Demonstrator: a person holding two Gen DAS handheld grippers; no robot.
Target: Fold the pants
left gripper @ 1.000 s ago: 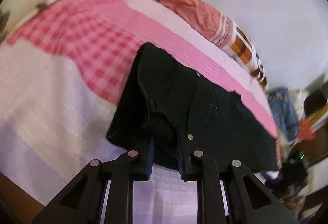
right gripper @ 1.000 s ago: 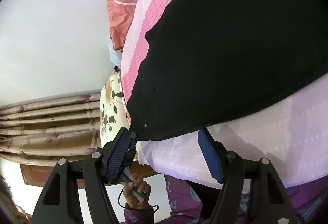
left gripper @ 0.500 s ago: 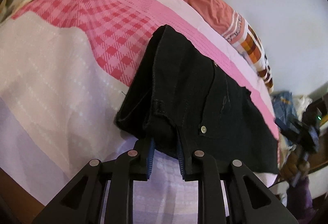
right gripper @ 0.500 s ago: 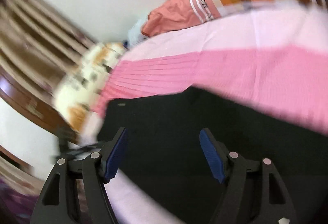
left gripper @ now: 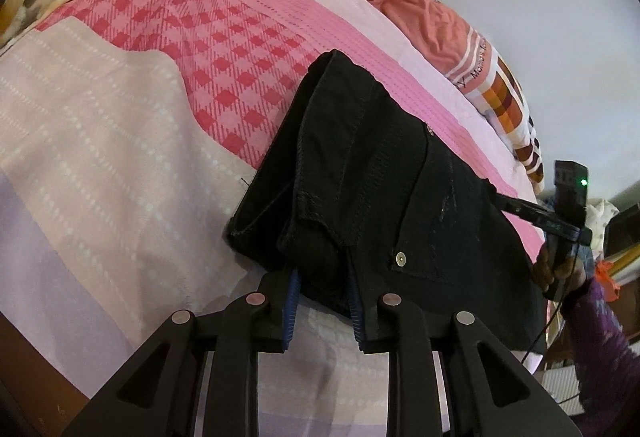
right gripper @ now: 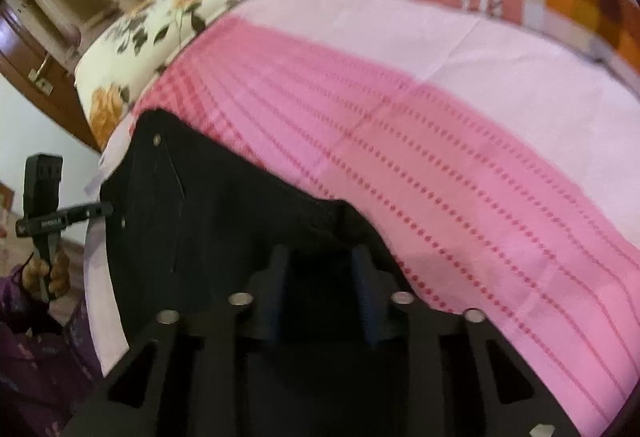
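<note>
Black pants (left gripper: 384,189) lie folded on the pink checked bedspread (left gripper: 208,49). My left gripper (left gripper: 322,301) is shut on a bunched near edge of the pants by a metal rivet. In the right wrist view the pants (right gripper: 208,213) fill the lower left. My right gripper (right gripper: 320,297) has narrowed over the black cloth at the pants' far end; its pads look pressed on the fabric. The right gripper also shows in the left wrist view (left gripper: 532,213), touching the pants' right edge.
An orange and patchwork cloth pile (left gripper: 452,41) lies along the bed's far side by the wall. A floral pillow (right gripper: 160,33) sits at the head of the bed. The bed's near edge drops off below my left gripper. Clutter stands at the right.
My right gripper swung from the near edge over to the pants' far end and closed from wide open onto the cloth. My left gripper kept its hold and the pants shifted slightly.
</note>
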